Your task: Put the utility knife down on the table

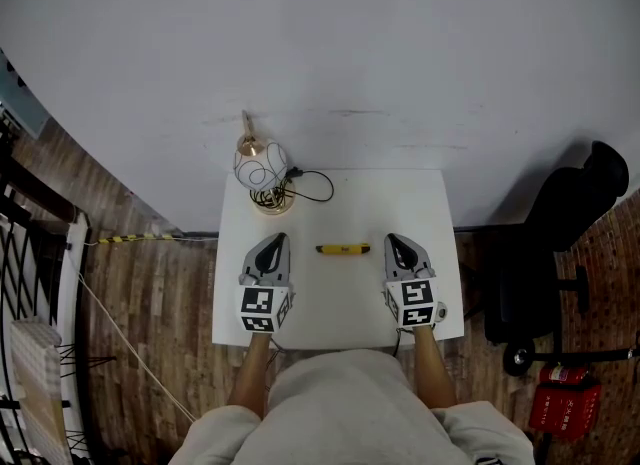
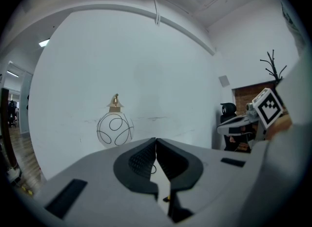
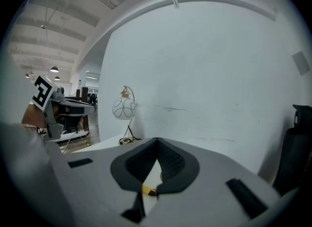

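Note:
A yellow utility knife (image 1: 343, 249) lies flat on the white table (image 1: 340, 203), crosswise between my two grippers and touched by neither. My left gripper (image 1: 272, 244) rests at the knife's left with its jaws shut and empty; its tips (image 2: 156, 140) meet in the left gripper view. At the knife's right my right gripper (image 1: 397, 243) is also shut with nothing held. In the right gripper view a sliver of the yellow knife (image 3: 148, 191) shows through the gap below the closed right gripper (image 3: 157, 140).
A globe-shaped wire lamp (image 1: 262, 165) with a black cable (image 1: 312, 185) stands at the table's far left corner, against the white wall. A black office chair (image 1: 560, 243) and a red extinguisher (image 1: 562, 401) are at the right, on the wooden floor.

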Tool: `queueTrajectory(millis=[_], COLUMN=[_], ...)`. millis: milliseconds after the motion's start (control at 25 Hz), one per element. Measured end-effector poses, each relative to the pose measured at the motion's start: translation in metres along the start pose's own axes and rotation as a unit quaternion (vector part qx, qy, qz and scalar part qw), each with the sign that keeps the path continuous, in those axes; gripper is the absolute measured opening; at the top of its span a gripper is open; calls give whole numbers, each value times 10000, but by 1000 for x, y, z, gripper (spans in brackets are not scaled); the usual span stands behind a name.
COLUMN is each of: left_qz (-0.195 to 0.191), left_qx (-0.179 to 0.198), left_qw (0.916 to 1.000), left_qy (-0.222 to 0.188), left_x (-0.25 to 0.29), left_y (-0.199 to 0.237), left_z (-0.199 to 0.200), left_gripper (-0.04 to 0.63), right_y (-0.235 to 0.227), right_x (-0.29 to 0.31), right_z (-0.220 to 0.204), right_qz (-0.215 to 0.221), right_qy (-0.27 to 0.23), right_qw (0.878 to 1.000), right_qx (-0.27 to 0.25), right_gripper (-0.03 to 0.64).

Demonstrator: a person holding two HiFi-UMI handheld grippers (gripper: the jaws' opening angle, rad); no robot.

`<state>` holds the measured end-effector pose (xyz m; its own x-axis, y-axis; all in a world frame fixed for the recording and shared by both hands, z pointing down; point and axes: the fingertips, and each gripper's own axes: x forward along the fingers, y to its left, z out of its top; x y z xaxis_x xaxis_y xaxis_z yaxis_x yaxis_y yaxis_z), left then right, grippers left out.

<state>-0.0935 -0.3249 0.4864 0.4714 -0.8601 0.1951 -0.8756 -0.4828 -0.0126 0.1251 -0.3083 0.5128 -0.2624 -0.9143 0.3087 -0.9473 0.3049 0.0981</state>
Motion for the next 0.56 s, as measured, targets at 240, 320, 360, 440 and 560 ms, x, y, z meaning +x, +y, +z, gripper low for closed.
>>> queueTrajectory(millis=[240,320,360,440,560], left_qz=[-8,-12,-17,-27,-33], left_qx=[13,12,11,11,15], left_qw=[10000,10000,10000,10000,10000], left_qy=[17,25,27,33,44], left_x=[1,2,2,2,2], left_y=[1,2,2,2,3], left_z=[-2,-3,-3,-3,-3], left_gripper=[6,6,6,6,6], right_y=[1,1,1,1,3], right_x=[1,2,3,3,3], right_z=[0,-1,-1,-1,-1], right_qz=[-4,-7,-8,-7,-2], right_qy=[-5,5,9,7,5], right_qw=[10000,10000,10000,10000,10000], right_qx=[-2,-8,-11,-14,-18], right_gripper=[-2,-3,-3,-2,-3])
